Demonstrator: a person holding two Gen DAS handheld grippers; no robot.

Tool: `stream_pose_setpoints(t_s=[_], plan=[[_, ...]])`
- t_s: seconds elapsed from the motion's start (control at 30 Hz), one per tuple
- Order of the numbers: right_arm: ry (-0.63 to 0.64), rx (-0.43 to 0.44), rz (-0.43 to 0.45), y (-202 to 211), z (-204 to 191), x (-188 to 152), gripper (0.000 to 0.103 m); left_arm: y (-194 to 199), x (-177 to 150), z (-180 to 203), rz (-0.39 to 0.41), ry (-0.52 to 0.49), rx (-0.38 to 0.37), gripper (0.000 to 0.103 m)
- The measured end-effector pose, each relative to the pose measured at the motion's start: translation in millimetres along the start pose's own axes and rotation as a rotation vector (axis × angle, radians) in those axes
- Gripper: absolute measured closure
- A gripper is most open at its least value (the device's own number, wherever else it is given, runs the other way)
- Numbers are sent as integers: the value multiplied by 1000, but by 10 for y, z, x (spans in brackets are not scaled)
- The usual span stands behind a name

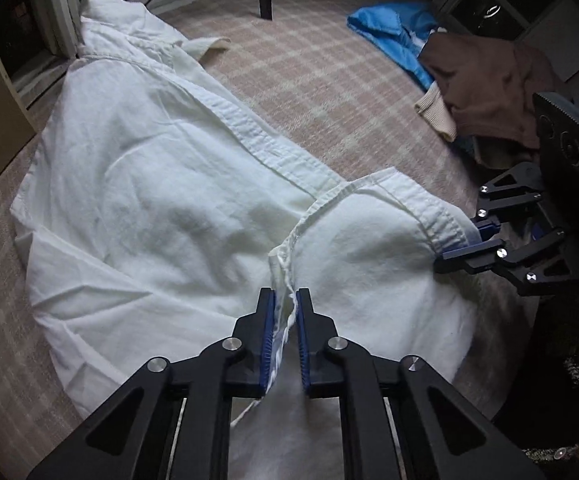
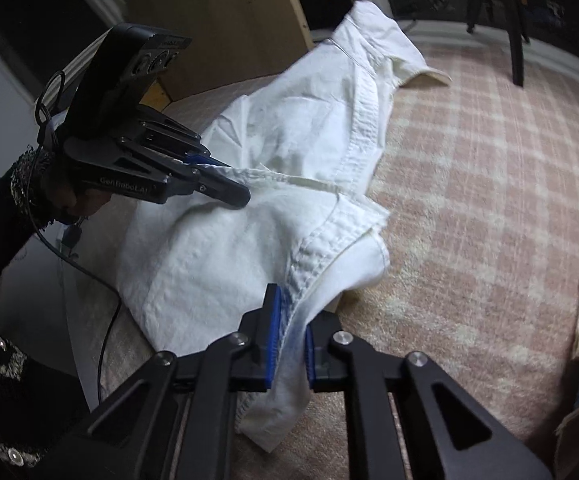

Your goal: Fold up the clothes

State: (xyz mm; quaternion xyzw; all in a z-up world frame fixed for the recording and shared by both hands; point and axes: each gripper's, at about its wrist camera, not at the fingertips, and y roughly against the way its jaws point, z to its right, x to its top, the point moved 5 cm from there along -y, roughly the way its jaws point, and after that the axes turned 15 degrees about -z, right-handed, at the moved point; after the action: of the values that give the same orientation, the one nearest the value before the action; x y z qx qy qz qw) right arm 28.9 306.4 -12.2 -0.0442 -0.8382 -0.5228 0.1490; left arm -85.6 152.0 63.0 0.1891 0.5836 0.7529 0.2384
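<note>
Blue cloth (image 1: 389, 36) & brown garment (image 1: 489, 92) near white shirt (image 1: 149, 168) on rug (image 1: 329, 80).

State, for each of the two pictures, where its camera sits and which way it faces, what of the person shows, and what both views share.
Left wrist view: sits on the left tool, looks down along it at the white shirt on the checked rug; no body part shows.
Right wrist view: sits on the right tool, faces across the shirt; the person's left hand shows.
Shared: the shirt, the rug, and each view shows the other tool, both shut on the shirt's hem.
</note>
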Motion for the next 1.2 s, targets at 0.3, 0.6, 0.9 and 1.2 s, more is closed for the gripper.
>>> stream_pose_setpoints(t_s=[0.3,0.6,0.9,1.2], plan=[[123,39,36,264,-301,106,96,700,-525,85,129,92,15,98],[2,-30,-166,-386,104,387,86,287,-654,-667,47,340,123,90],[1,-61,31,234,-143,408,70,741,-1161,17,243,258,65,73],[65,-152,-92,-535,-338,406,79,-86,-1289,-345,132,411,53,90]])
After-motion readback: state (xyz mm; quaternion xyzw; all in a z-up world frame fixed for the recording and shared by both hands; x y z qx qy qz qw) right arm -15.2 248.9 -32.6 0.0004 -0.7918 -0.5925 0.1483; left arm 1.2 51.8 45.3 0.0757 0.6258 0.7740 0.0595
